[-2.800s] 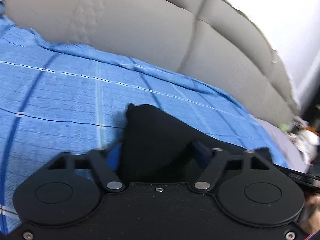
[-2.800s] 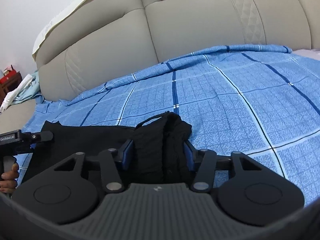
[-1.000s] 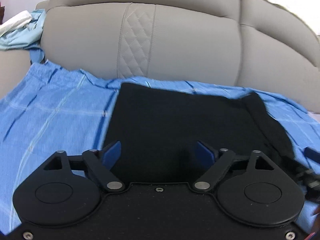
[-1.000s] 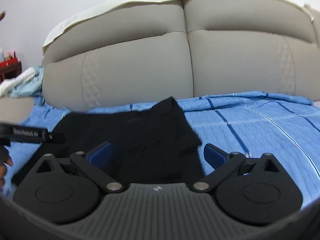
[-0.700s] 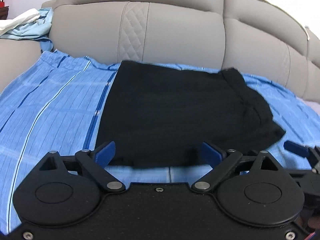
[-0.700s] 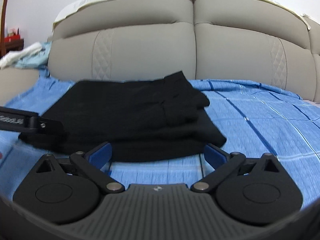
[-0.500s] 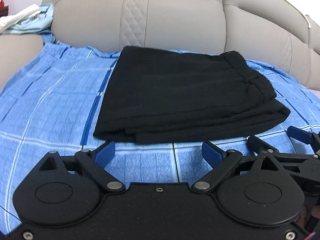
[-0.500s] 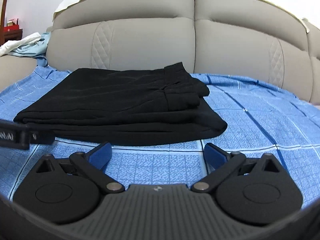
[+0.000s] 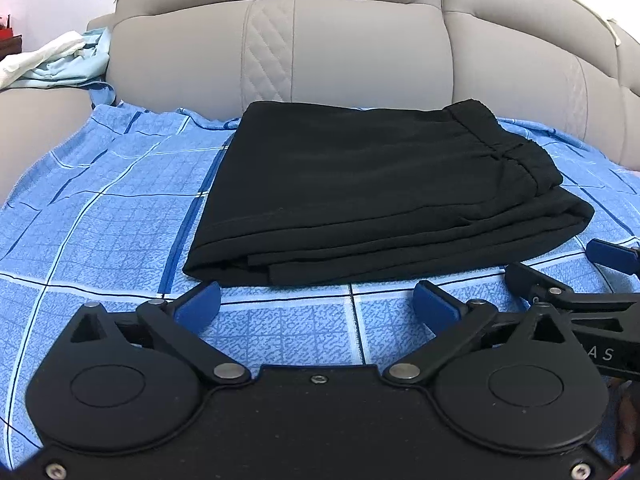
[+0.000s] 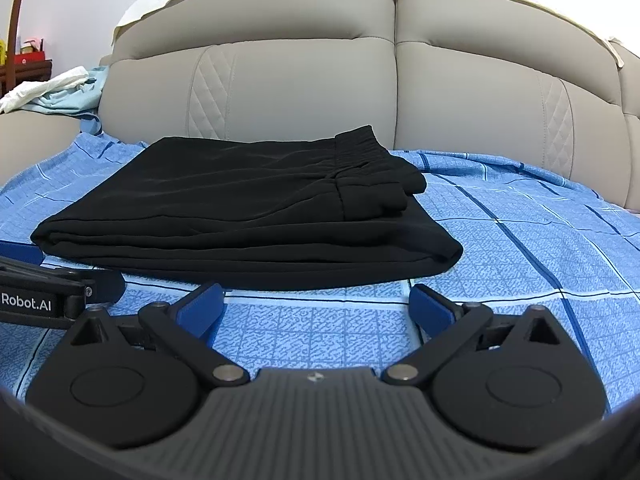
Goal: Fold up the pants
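Observation:
Black pants (image 9: pixel 380 192) lie folded in a flat stack on the blue checked bedsheet (image 9: pixel 100 220), waistband at the right end; they also show in the right wrist view (image 10: pixel 240 208). My left gripper (image 9: pixel 316 306) is open and empty, just in front of the stack's near edge. My right gripper (image 10: pixel 316 306) is open and empty, also short of the near edge. Each gripper shows in the other's view: the right one (image 9: pixel 568 280) at the right, the left one (image 10: pixel 60 280) at the left.
A beige padded headboard (image 9: pixel 360 48) rises right behind the pants. White and light blue clothes (image 9: pixel 56 62) lie on the ledge at the far left. A dark wooden shelf (image 10: pixel 24 68) stands beyond them. Sheet extends left and right of the stack.
Both grippers let go of the pants, opened and drew back towards me. The pants now lie still as a folded stack, and both views have pulled away from them.

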`<action>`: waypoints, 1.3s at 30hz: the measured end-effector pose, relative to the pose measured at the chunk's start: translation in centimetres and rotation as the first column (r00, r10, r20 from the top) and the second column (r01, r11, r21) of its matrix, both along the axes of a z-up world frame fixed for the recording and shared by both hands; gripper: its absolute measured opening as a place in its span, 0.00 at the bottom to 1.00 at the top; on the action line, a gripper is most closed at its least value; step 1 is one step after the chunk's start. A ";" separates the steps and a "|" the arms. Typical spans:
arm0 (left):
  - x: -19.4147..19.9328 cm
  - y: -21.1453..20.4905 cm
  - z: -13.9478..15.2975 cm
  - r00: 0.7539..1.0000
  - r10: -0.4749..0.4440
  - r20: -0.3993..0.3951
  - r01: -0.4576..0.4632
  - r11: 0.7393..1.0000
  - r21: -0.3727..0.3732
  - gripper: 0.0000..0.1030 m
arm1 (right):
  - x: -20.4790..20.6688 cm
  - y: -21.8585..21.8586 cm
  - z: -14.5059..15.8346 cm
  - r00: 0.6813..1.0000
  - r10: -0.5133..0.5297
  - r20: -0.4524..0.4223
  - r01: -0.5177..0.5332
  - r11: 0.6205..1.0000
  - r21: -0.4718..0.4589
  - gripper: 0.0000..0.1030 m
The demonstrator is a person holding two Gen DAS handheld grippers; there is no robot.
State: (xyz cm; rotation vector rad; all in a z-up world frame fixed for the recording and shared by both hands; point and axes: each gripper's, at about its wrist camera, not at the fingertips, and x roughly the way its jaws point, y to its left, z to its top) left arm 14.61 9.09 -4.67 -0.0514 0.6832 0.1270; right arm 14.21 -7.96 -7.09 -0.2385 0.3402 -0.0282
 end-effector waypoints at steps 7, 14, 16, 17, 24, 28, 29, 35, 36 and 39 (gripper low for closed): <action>-0.2 0.4 0.2 0.999 0.032 -0.021 -0.032 0.999 0.003 1.00 | -0.1 -0.1 0.0 1.000 0.016 -0.001 -0.016 1.000 0.005 1.00; 0.3 0.3 0.2 0.999 0.048 -0.022 -0.048 0.999 0.005 1.00 | -0.1 -0.1 0.1 1.000 0.018 0.003 -0.018 1.000 0.006 1.00; 0.4 0.3 0.1 0.998 0.052 -0.019 -0.052 0.999 0.005 1.00 | -0.1 -0.1 0.1 1.000 0.018 0.003 -0.018 1.000 0.006 1.00; 0.4 0.4 0.1 0.998 0.052 -0.018 -0.052 0.999 0.006 1.00 | -0.1 -0.1 0.1 1.000 0.019 0.003 -0.019 1.000 0.006 1.00; 0.5 0.5 0.1 0.999 0.040 -0.024 -0.040 0.999 0.006 1.00 | -0.1 -0.1 0.0 1.000 0.020 0.004 -0.020 1.000 0.009 1.00; 0.5 0.6 0.1 0.999 0.035 -0.028 -0.035 0.999 0.005 1.00 | -0.1 -0.1 0.0 1.000 0.019 0.004 -0.019 1.000 0.009 1.00; 0.6 0.6 0.2 0.999 0.034 -0.029 -0.034 0.999 0.005 1.00 | -0.1 -0.1 0.0 1.000 0.019 0.005 -0.019 1.000 0.009 1.00; 0.5 0.6 0.2 0.999 0.026 -0.029 -0.025 1.000 0.006 1.00 | -0.1 -0.2 0.0 1.000 0.019 0.004 -0.019 1.000 0.009 1.00; 0.5 0.6 0.1 0.999 0.024 -0.030 -0.024 1.000 0.006 1.00 | -0.1 -0.2 0.1 1.000 0.019 0.004 -0.019 1.000 0.009 1.00; 0.5 0.5 0.1 0.999 0.026 -0.032 -0.025 1.000 0.006 1.00 | -0.1 -0.2 0.1 1.000 0.019 0.004 -0.019 1.000 0.009 1.00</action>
